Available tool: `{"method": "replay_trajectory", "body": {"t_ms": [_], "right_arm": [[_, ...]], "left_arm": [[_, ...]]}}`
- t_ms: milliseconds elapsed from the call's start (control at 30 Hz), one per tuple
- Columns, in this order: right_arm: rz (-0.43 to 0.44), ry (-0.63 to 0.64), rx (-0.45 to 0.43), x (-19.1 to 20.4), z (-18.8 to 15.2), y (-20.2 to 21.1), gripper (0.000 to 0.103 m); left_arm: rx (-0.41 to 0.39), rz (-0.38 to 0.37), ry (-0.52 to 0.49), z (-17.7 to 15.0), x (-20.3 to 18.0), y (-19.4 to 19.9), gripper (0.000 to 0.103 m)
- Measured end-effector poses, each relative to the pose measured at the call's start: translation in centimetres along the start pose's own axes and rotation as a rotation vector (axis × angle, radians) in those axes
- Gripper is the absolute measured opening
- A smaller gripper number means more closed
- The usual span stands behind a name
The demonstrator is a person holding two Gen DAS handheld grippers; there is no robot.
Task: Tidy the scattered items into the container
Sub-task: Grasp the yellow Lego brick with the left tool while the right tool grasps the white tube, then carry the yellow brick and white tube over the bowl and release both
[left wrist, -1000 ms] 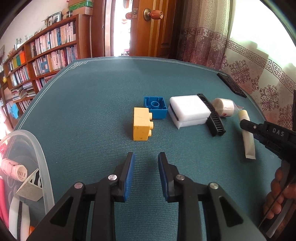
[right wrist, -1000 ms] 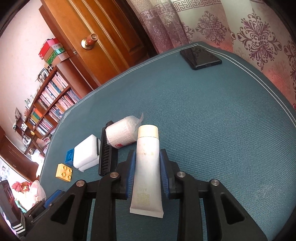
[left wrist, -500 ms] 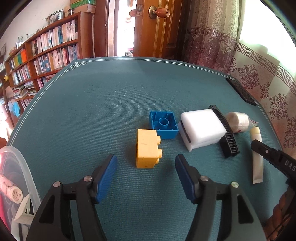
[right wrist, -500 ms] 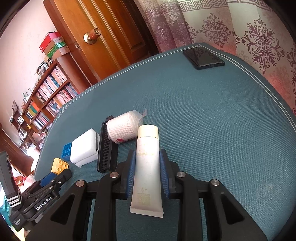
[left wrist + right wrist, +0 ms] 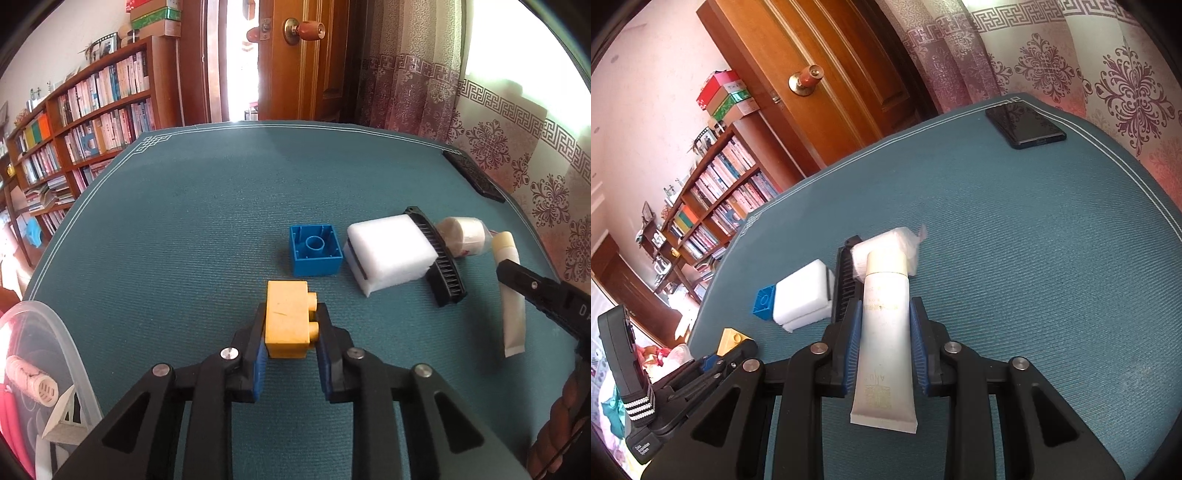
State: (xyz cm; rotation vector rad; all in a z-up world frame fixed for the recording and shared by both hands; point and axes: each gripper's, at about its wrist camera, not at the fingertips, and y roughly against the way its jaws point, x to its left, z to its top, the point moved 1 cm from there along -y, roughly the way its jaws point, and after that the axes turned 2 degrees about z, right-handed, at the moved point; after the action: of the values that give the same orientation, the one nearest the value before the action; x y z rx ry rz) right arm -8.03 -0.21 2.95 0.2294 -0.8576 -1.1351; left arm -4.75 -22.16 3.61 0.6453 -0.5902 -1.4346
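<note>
A yellow brick [image 5: 288,321] lies on the teal table between the blue pads of my left gripper [image 5: 291,325], which is shut on it. Just beyond it sit a blue brick [image 5: 316,251], a white foam block [image 5: 391,254], a black comb [image 5: 439,266] and a gauze roll [image 5: 465,236]. My right gripper [image 5: 885,317] is shut on a cream tube [image 5: 886,332], whose cap points at the gauze roll [image 5: 914,245]. From the left wrist view the tube [image 5: 511,295] shows at the right with one right finger across it. The clear container [image 5: 55,354] stands at the lower left.
A black phone [image 5: 1025,125] lies near the table's far right edge by the curtain. The container holds several items, among them a white roll [image 5: 31,376]. A bookshelf and a wooden door stand beyond the table. A hand shows at the lower right of the left wrist view.
My left gripper opened wide, moved forward over the yellow brick and closed on it. The right gripper kept its hold on the tube and tilted a little.
</note>
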Motion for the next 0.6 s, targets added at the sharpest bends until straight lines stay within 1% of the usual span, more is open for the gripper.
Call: {"method": "replay_trajectory", "body": {"t_ms": [133, 300, 367, 500, 600], "right_arm": [[0.074, 0.014, 0.008, 1.1, -0.3, 0.1, 0.028], [0.136, 0.018, 0.051, 1.9, -0.8, -0.6, 0.028], [0.144, 0.013, 0.065, 2.0, -1.0, -1.0, 0.028], [0.125, 0.026, 0.073, 2.3, -1.3, -1.4, 0.028], [0.141, 0.022, 0.091, 2.7, -1.7, -1.6, 0.028]], "left_arm": [[-0.016, -0.014, 0.000, -0.2, 0.1, 1.6, 0.026], [-0.039, -0.020, 0.010, -0.3, 0.6, 3.5, 0.026], [-0.049, -0.023, 0.017, -0.4, 1.0, 4.3, 0.026], [-0.069, -0.023, 0.035, -0.7, 1.9, 5.7, 0.026], [-0.080, -0.026, 0.057, -1.0, 2.9, 6.5, 0.026]]}}
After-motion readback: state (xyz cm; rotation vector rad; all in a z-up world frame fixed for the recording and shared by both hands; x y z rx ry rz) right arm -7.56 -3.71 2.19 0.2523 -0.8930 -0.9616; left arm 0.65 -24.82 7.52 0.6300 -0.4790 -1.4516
